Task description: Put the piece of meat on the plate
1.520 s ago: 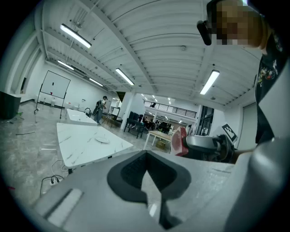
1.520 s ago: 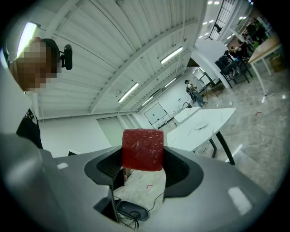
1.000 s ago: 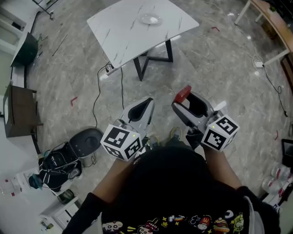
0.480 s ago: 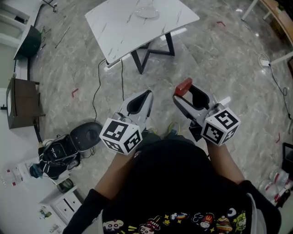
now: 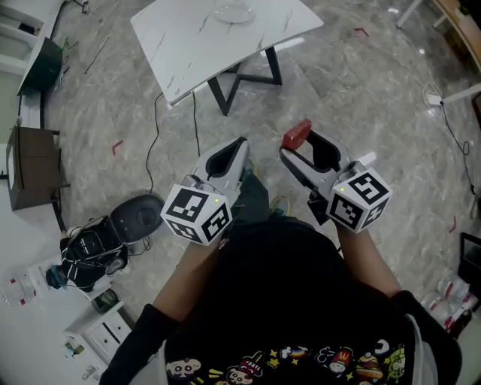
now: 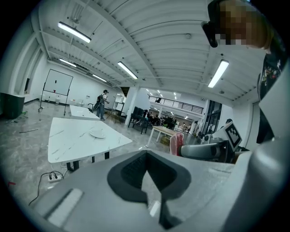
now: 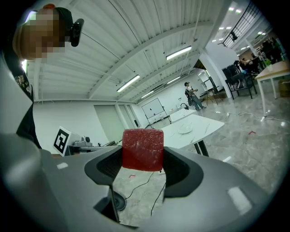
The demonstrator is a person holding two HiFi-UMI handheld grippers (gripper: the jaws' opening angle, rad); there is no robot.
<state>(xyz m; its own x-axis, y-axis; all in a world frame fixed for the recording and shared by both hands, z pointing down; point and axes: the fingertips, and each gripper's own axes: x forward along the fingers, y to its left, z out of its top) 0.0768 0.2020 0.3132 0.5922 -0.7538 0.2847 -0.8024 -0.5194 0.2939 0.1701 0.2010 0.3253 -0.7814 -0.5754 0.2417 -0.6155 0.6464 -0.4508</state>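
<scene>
We hold the piece of meat (image 7: 142, 149) clamped in the right tool (image 5: 293, 149); left tool (image 5: 239, 147) closed, empty. The plate (image 5: 233, 11) lies well ahead on the surface (image 5: 180, 53), slightly left.

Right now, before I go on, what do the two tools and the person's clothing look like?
Both the left tool and right tool have light grey shells with black padded linings, tapering forward. Each carries a white cube printed with black square markers. The person wears a black top with colourful cartoon prints.
</scene>
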